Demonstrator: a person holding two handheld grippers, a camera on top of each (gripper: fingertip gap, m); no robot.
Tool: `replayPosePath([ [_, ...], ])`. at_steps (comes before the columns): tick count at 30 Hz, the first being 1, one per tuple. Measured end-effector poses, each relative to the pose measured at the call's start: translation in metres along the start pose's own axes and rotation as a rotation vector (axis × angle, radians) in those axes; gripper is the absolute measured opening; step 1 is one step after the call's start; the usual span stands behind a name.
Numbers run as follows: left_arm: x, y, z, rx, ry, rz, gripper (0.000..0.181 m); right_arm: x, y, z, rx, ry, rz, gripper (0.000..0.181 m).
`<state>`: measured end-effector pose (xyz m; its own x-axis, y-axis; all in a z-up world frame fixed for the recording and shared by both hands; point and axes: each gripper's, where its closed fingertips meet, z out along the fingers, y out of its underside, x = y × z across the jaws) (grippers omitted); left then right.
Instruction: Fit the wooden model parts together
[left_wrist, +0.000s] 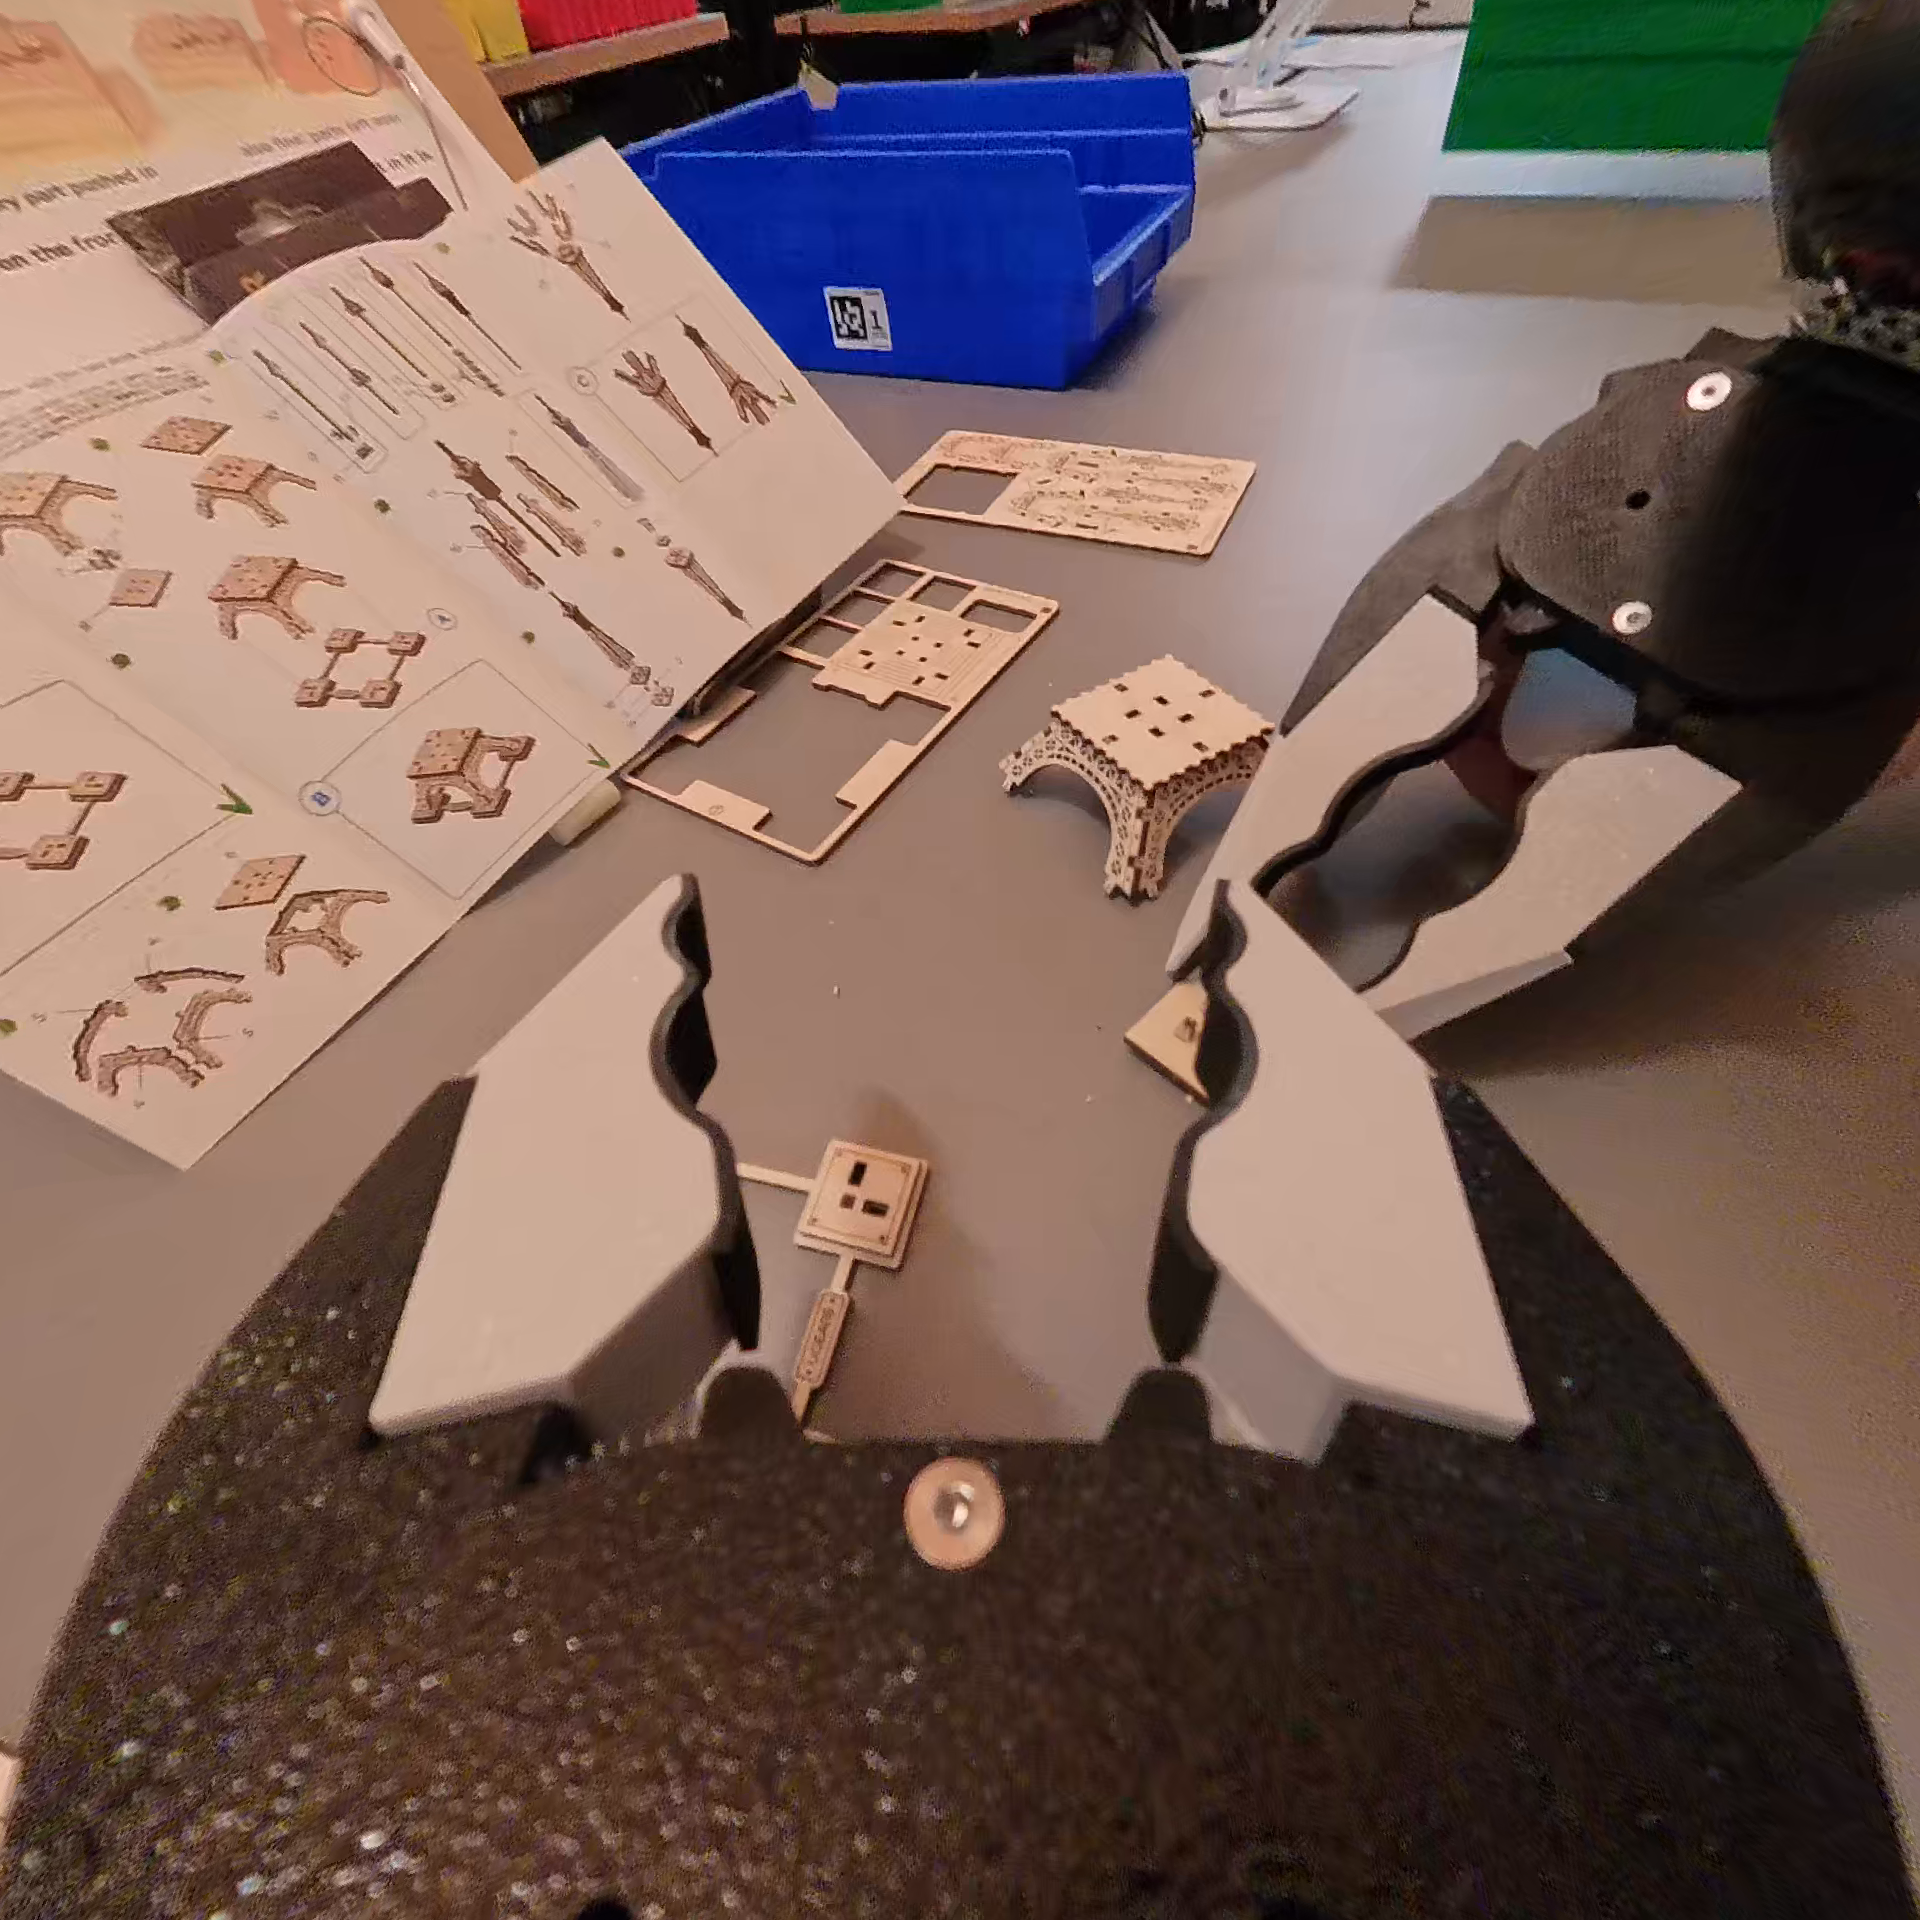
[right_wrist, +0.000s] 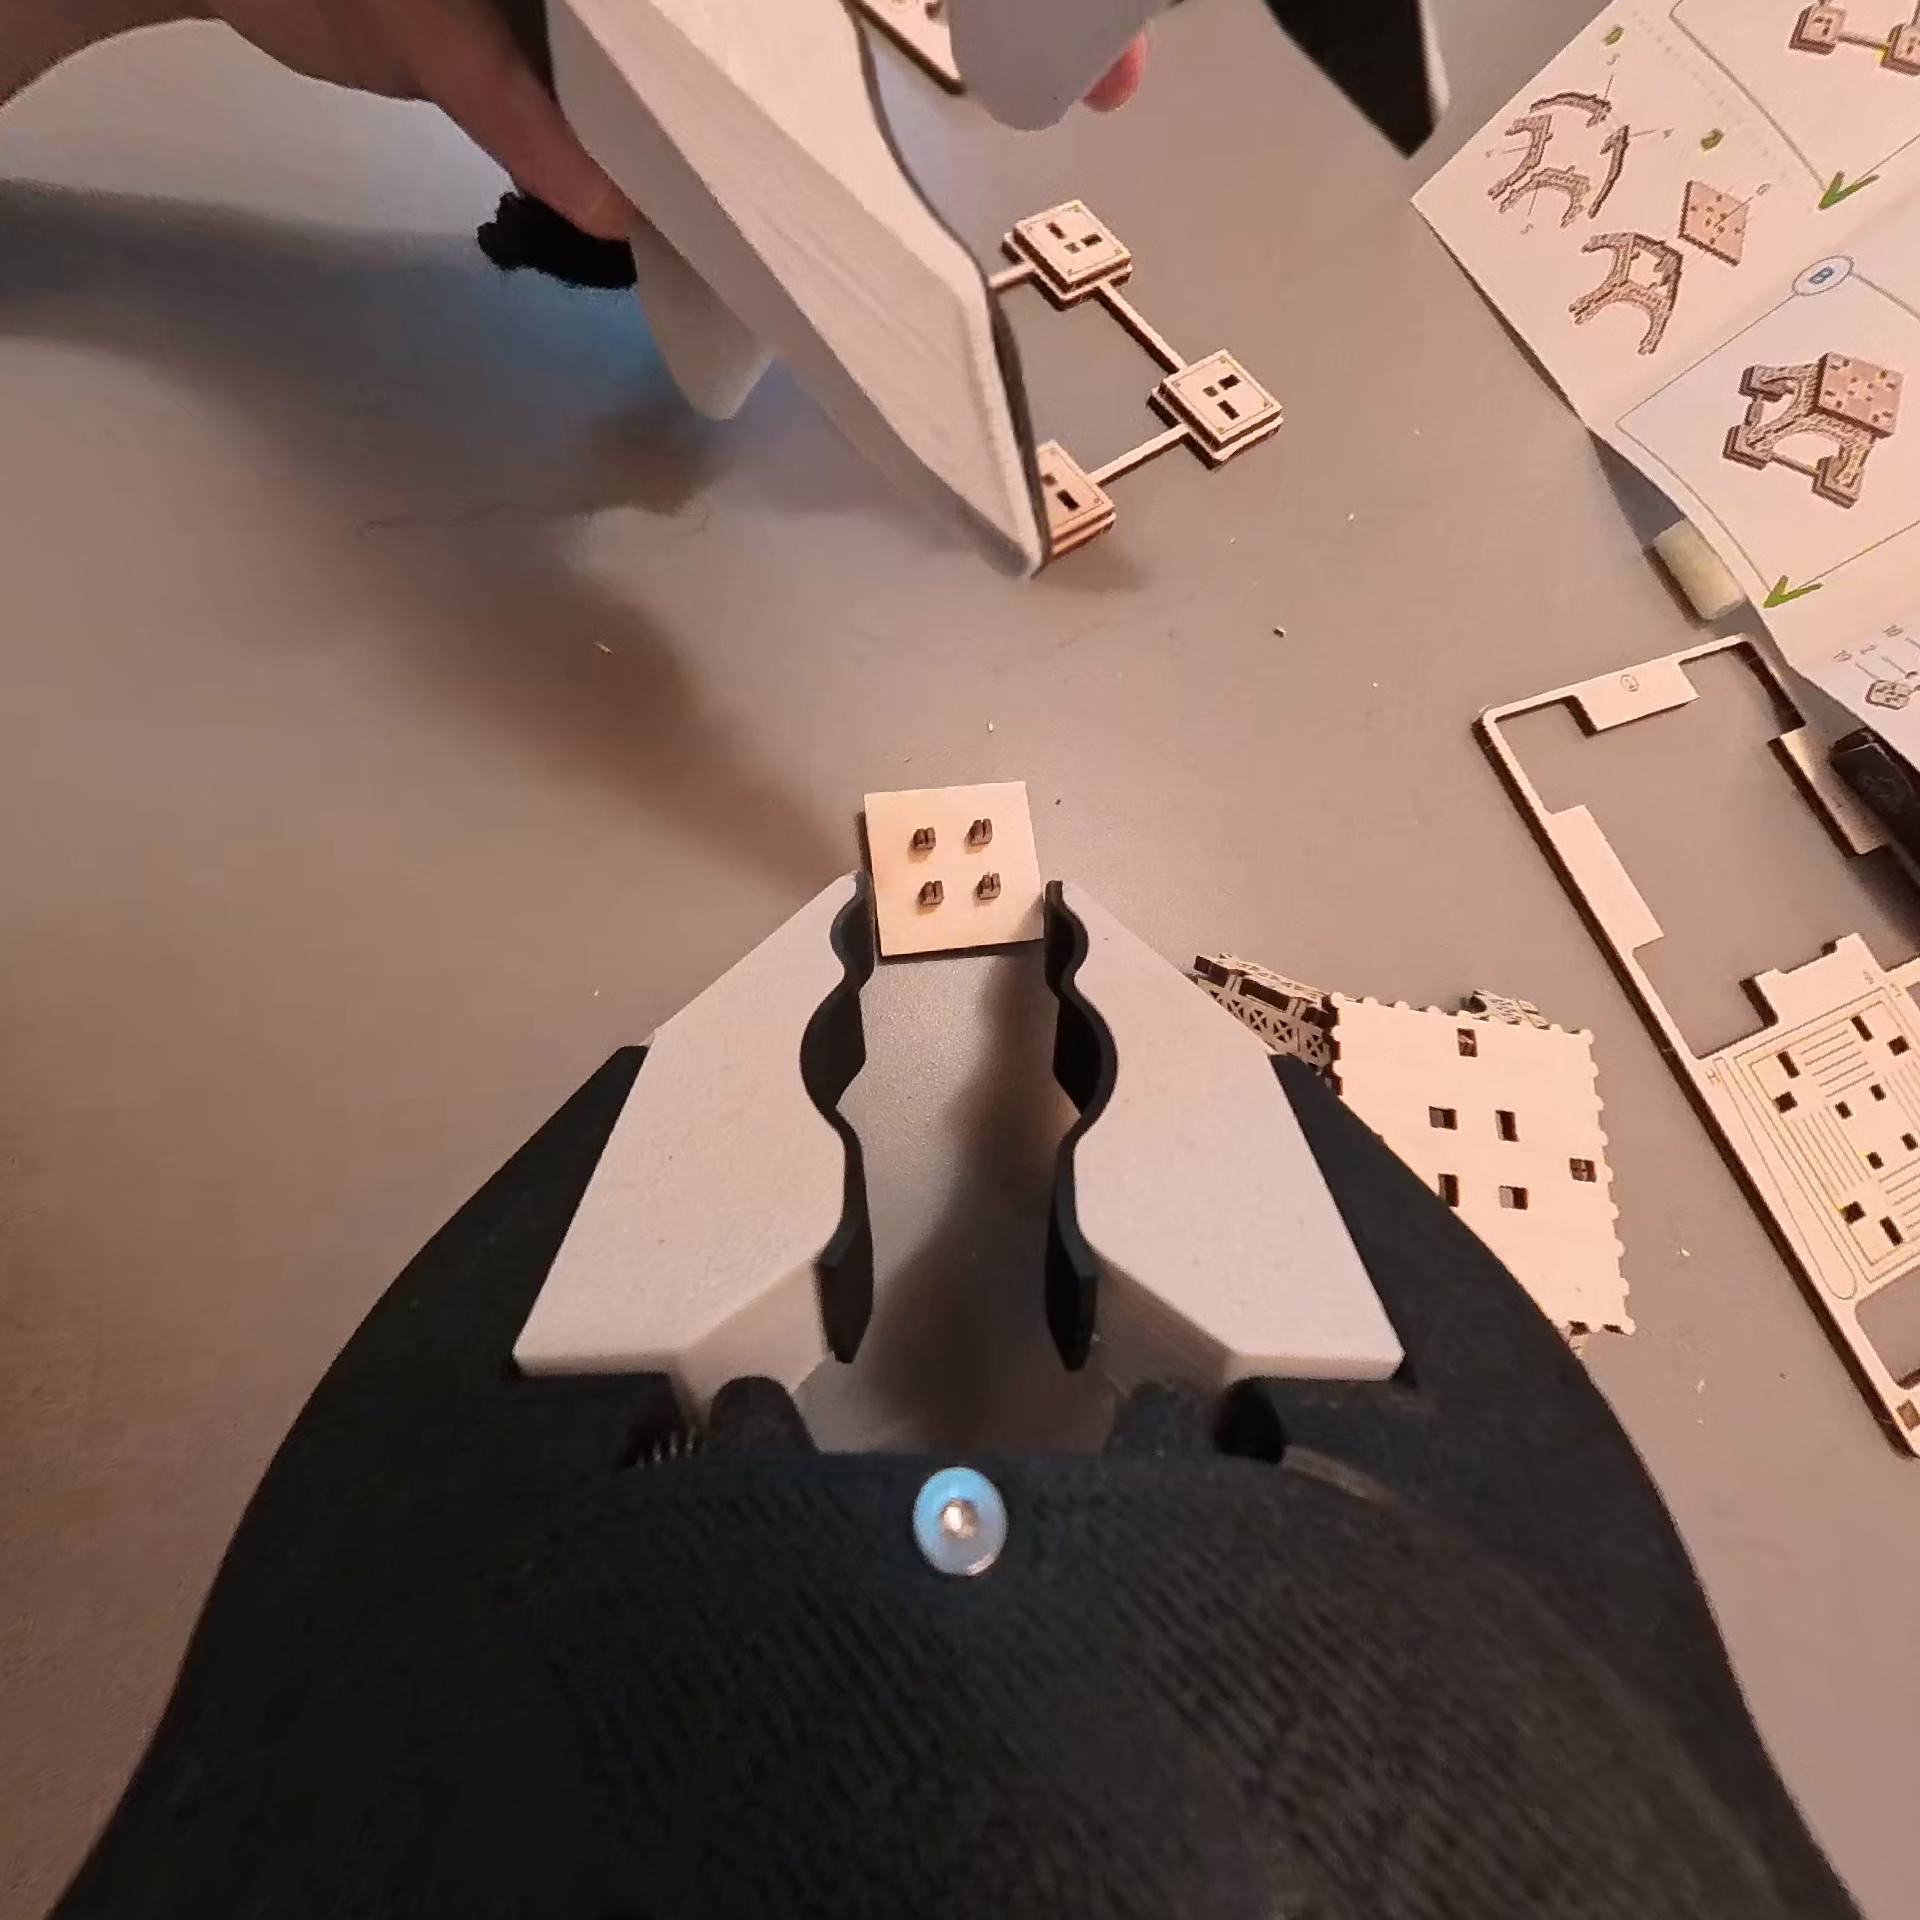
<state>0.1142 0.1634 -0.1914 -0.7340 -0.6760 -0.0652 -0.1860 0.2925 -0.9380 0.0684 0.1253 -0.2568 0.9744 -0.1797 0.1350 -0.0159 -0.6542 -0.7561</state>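
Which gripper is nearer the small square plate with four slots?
Right. The right gripper has its open jaws at the small square plate. The left gripper is open farther off, over the four-pad base frame.

The table is a smooth, matt grey surface, and on it the little arched base, the square tile, the frame of four pads and the cut-out sheets are all thin pale wood with dark laser-burnt edges. The instruction sheet is matt printed paper, and the bin is glossy blue plastic. Both the left gripper and right gripper have matt grey plastic fingers with fine layered ridges, black wavy liners, speckled rough black bodies and a shiny metal screw.
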Motion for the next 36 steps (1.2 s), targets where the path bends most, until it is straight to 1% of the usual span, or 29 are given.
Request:
replayPosePath([
  [4, 0.003, 0.016, 0.001, -0.063, 0.005, 0.031, 0.084, 0.000, 0.000, 0.000, 0.000, -0.001, 0.000, 0.031],
  [7, 0.002, 0.028, 0.000, -0.115, -0.001, 0.056, 0.069, 0.000, 0.000, 0.000, -0.001, -0.002, 0.002, 0.031],
  [10, 0.004, 0.028, -0.002, -0.111, 0.021, 0.061, 0.053, 0.000, 0.000, 0.000, 0.000, 0.004, -0.006, 0.031],
  [19, 0.012, 0.026, -0.007, -0.082, 0.111, -0.009, 0.035, 0.001, 0.001, 0.002, -0.009, -0.047, 0.054, 0.031],
  [26, 0.015, 0.028, -0.006, -0.095, 0.139, -0.012, 0.030, 0.001, 0.000, 0.002, -0.002, -0.008, 0.009, 0.031],
  [31, 0.017, 0.032, -0.004, -0.120, 0.123, 0.021, 0.028, 0.001, -0.001, 0.001, 0.002, 0.011, -0.013, 0.031],
  [36, 0.020, 0.043, 0.003, -0.205, 0.116, 0.062, 0.028, 0.001, 0.000, 0.002, -0.001, -0.006, 0.006, 0.031],
])
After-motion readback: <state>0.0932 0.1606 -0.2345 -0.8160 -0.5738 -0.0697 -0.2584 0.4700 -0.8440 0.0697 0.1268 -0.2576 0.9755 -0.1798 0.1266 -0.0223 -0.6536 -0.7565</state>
